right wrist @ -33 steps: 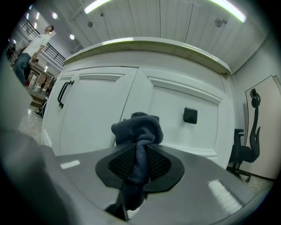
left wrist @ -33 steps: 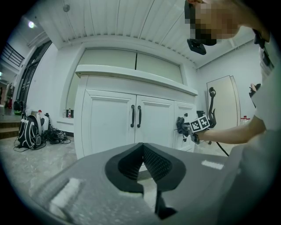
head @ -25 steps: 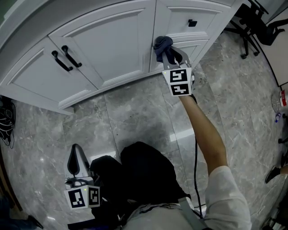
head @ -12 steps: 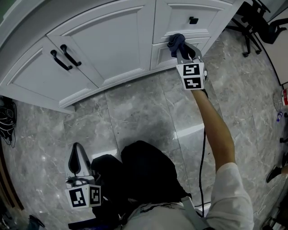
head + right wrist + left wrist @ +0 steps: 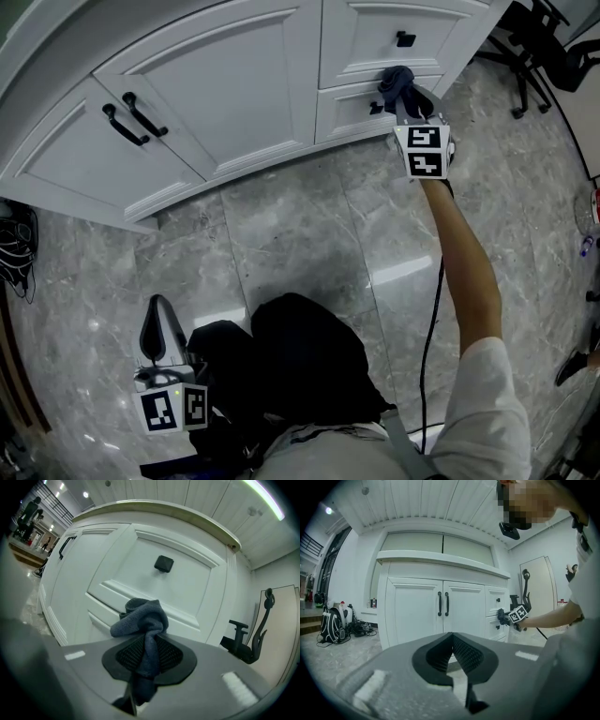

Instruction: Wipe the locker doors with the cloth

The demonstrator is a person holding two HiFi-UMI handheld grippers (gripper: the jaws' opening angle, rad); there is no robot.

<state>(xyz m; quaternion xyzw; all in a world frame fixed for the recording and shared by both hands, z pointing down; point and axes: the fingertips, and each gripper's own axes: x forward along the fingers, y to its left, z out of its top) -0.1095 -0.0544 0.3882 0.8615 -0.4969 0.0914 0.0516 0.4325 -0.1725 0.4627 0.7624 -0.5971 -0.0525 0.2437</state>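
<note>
The white locker (image 5: 225, 94) has two doors with black bar handles (image 5: 131, 117) and drawers with black knobs (image 5: 405, 39) at the right. My right gripper (image 5: 405, 94) is shut on a dark blue-grey cloth (image 5: 397, 81), whose bunched end touches the drawer fronts just under the upper knob (image 5: 164, 563). In the right gripper view the cloth (image 5: 143, 618) runs between the jaws of that gripper (image 5: 149, 653). My left gripper (image 5: 159, 323) hangs low over the floor, away from the locker, its jaws (image 5: 452, 639) shut with nothing in them.
A black office chair (image 5: 534, 47) stands right of the locker. Bags and cables (image 5: 330, 625) lie on the floor at its left end. A cable (image 5: 431, 319) trails from my right gripper. The floor is grey marble tile (image 5: 281, 225).
My right gripper has slid to the right along the locker front with the cloth, from the door's edge onto the drawers. The left gripper has stayed put.
</note>
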